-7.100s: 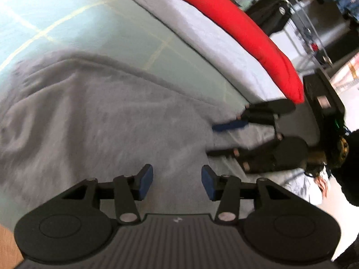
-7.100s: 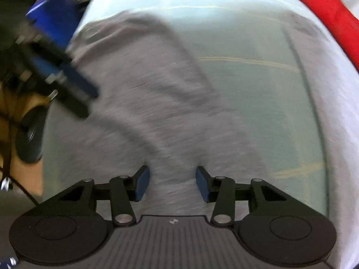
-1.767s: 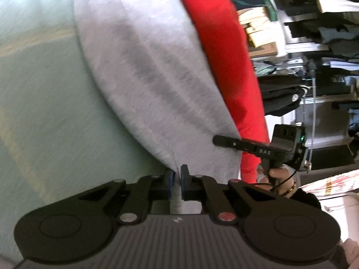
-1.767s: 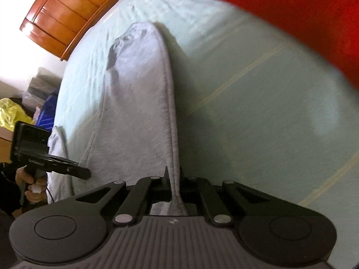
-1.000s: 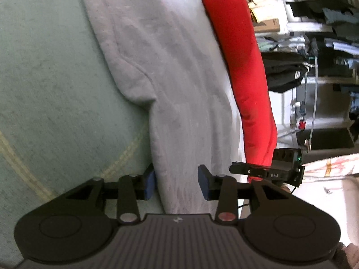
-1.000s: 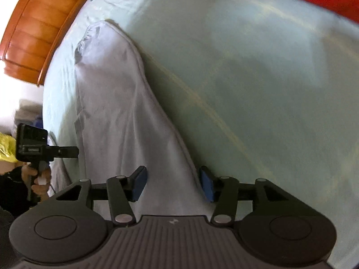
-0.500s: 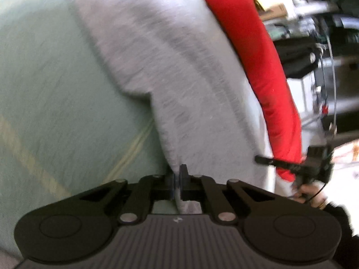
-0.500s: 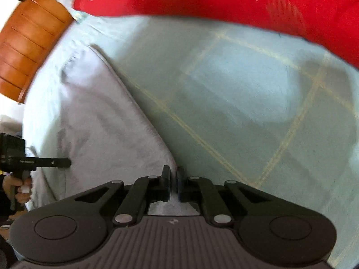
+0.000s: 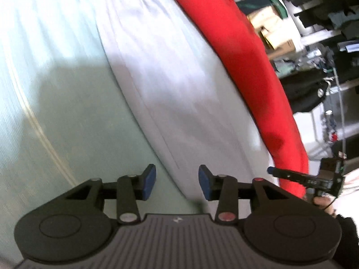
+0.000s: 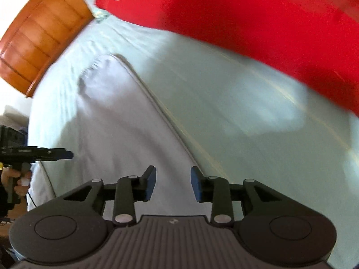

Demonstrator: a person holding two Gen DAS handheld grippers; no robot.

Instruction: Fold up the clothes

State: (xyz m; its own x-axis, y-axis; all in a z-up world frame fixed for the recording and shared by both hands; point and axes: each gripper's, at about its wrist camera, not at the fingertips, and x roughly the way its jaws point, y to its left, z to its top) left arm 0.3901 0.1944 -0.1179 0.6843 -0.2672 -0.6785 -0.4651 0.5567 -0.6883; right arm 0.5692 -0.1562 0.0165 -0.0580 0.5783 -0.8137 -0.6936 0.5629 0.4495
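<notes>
A light grey garment (image 9: 170, 85) lies flat as a long strip on the pale green bedsheet (image 9: 51, 103). In the left wrist view my left gripper (image 9: 177, 185) is open just above the garment's near edge, with nothing between its blue pads. The right gripper (image 9: 272, 170) shows at the far right, held in a hand. In the right wrist view my right gripper (image 10: 172, 183) is open over the grey garment (image 10: 116, 125) near its folded edge. The left gripper (image 10: 67, 155) appears at the far left of that view, over the garment's other end.
A red garment (image 9: 242, 51) lies along the far side of the grey one, also seen as red cloth (image 10: 258, 22) in the right wrist view. A wooden headboard (image 10: 38, 33) stands at one end of the bed. Shelves with clutter (image 9: 314, 33) stand beyond the bed.
Both grippers were shut on the grey garment's edge half a second ago; both have now opened and let it go. The garment lies flat.
</notes>
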